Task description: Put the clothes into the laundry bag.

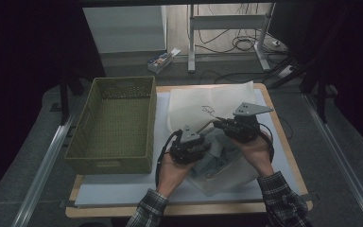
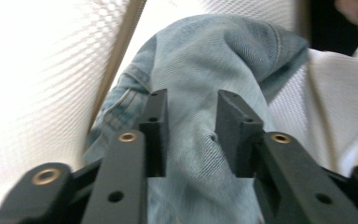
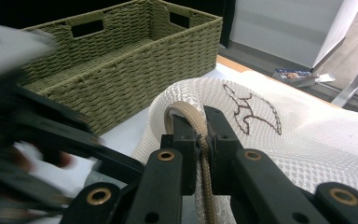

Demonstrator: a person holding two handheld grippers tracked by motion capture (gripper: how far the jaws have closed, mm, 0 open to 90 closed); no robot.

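- Dim room beyond the tabletop [image 1: 283, 142], with a desk frame and loose cables on the floor at the back; a pale sheet covers most of the wooden board.
- An olive woven basket [image 1: 115, 125] stands on the left half of the tabletop, with cut-out handles in its end walls.
- A white mesh bag [image 1: 208, 106] lies right of the basket, near the middle, printed with a dark line drawing and edged with a beige cord [image 3: 200, 135].
- Light blue denim jeans [image 2: 209, 70], faded and crumpled with visible seams, sit in the bag's mouth at the front of the tabletop, between the two hands.
- The left claw [image 2: 189, 128] is released: its pads stand apart over a fold of denim, with fabric between them but not pinched. No earlier view is given.
- The right claw [image 3: 201, 135] is clenched on the beige cord at the bag's rim, lifting the mesh into a hump.
- Plaid sleeves enter from the bottom of the high view.
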